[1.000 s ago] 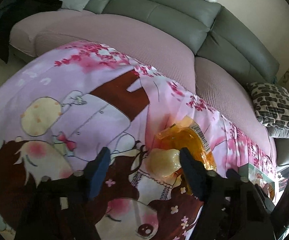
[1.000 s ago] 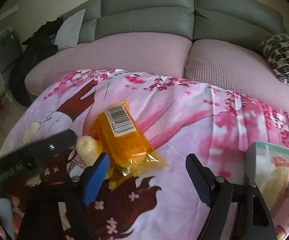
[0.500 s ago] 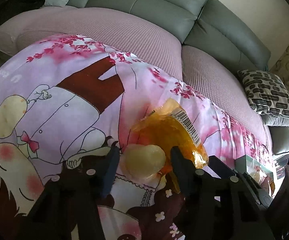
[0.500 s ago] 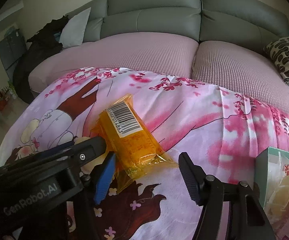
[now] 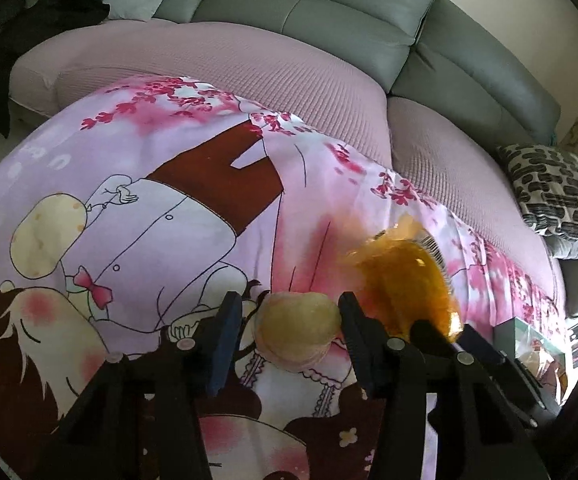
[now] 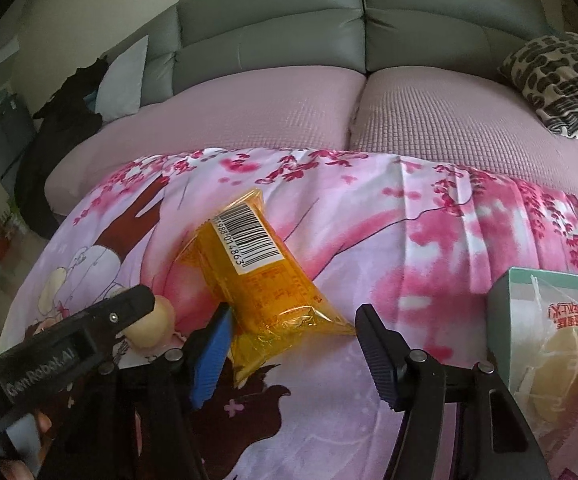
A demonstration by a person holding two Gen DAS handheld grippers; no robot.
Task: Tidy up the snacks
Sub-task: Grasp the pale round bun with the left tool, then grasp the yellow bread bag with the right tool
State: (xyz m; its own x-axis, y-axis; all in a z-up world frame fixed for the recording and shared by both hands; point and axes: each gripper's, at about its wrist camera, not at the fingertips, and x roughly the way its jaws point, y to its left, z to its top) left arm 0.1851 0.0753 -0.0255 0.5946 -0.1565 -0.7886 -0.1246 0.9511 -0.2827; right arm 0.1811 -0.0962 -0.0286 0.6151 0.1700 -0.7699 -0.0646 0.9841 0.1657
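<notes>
Room: a grey sofa (image 6: 273,36) with pink seat covers stands behind; a patterned cushion (image 6: 561,84) lies at its right end and a dark cloth heap (image 6: 61,128) at its left end.
Surface: a pink cartoon-print cloth (image 6: 429,248) covers the work surface; its far edge runs just below the pink seats.
Open room: the far and left parts of the cloth are bare; the right near part is taken by a green box (image 6: 505,308).
Bun: a pale round bun (image 5: 295,330) lies on the cloth, just left of the packet.
Packet: an orange packet (image 6: 261,272) with a barcode lies slanted near the middle of the cloth, its near sealed end toward the right gripper.
Left gripper (image 5: 289,316): its jaws have just been closing and stand around the bun; the right finger touches it, but a narrow gap shows at the blue left pad, so the grip is not complete.
Right gripper (image 6: 293,328): its jaws have just been closing; they are apart, with the near end of the packet between them, the blue pad at its edge and the other finger clear.
Only in right view: the barcode in full, the wrapped snacks inside the box, and the left gripper from the side with the bun at its tip.
Only in left view: both sides of the bun between the fingers; the packet is blurred here.
</notes>
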